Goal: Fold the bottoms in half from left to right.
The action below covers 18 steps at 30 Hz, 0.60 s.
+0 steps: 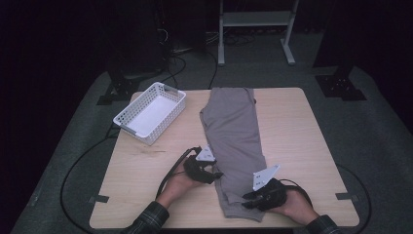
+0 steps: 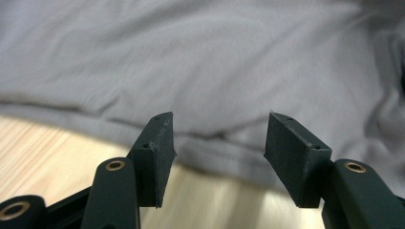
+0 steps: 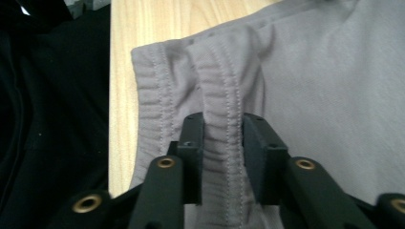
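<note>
Desk (image 1: 302,141): pale wood, bare to the right of the cloth and along the near left; floor dark all round.
Trousers (image 1: 234,141): grey, laid lengthwise down the middle of the desk, waistband at the near edge, legs running to the far edge.
Basket (image 1: 151,112): white, on the far left corner, well apart from the trousers.
Left gripper (image 1: 214,174): at the trousers' left side seam (image 2: 215,143); jaws spread, the hem lying ahead of them, nothing pinched.
Right gripper (image 1: 248,200): at the near end; jaws pressed on a raised ridge of the waistband (image 3: 222,129).
Step in hand: judged to be taking hold for a fold; one end gripped, the side not yet.
Next move: left gripper needs to advance over the seam and close before any lift.
Edges: waistband sits just beside the near desk edge (image 3: 119,95); little margin there.
Open room: free desk to the right and towards the far end for carrying the cloth over.
</note>
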Available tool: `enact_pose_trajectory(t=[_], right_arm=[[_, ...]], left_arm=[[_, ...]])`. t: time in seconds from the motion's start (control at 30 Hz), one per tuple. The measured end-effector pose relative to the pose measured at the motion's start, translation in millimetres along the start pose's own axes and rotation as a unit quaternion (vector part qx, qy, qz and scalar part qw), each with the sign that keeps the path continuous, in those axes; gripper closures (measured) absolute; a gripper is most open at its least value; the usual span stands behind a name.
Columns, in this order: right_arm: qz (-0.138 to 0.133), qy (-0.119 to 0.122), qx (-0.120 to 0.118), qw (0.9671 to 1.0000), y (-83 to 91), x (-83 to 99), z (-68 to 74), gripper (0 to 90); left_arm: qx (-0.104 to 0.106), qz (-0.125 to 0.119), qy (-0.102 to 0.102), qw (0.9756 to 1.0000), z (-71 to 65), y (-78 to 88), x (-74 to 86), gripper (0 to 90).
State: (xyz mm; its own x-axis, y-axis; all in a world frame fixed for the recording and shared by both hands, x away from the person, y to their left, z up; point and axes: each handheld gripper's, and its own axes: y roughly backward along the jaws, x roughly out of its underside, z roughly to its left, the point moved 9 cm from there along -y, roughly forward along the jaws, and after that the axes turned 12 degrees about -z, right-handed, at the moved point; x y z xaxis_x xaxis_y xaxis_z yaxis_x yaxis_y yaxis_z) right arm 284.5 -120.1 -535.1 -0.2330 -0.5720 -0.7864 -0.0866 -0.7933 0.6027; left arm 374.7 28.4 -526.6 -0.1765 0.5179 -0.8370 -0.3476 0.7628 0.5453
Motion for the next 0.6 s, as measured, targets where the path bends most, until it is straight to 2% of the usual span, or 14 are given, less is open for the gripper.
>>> enact_pose_trajectory(t=[0.1, 0.2, 0.3, 0.43, 0.6], right_arm=[[-0.005, -0.007, -0.002, 1.0, 1.7, -1.6, -0.1, 71.2], [-0.033, -0.027, -0.018, 0.9989, 8.1, -11.4, 5.9, 71.4], [-0.045, -0.018, -0.026, 0.9985, 12.7, -17.4, 14.1, 71.4], [-0.056, -0.018, -0.029, 0.9979, 16.0, -23.2, 22.9, 71.4], [-0.021, 0.008, -0.023, 0.9995, 4.7, -17.6, 32.4, 71.0]], left_arm=[[-0.006, 0.018, -0.008, 0.9998, -3.0, 4.1, 9.1, 41.7], [-0.009, 0.025, -0.009, 0.9996, -3.1, 2.7, 12.3, 41.3], [-0.009, 0.024, -0.007, 0.9996, -4.5, 0.5, 11.2, 41.3], [-0.01, 0.025, -0.004, 0.9996, -4.9, 0.2, 11.1, 42.0], [-0.008, 0.028, 0.005, 0.9996, -4.2, 0.7, 11.7, 42.0]])
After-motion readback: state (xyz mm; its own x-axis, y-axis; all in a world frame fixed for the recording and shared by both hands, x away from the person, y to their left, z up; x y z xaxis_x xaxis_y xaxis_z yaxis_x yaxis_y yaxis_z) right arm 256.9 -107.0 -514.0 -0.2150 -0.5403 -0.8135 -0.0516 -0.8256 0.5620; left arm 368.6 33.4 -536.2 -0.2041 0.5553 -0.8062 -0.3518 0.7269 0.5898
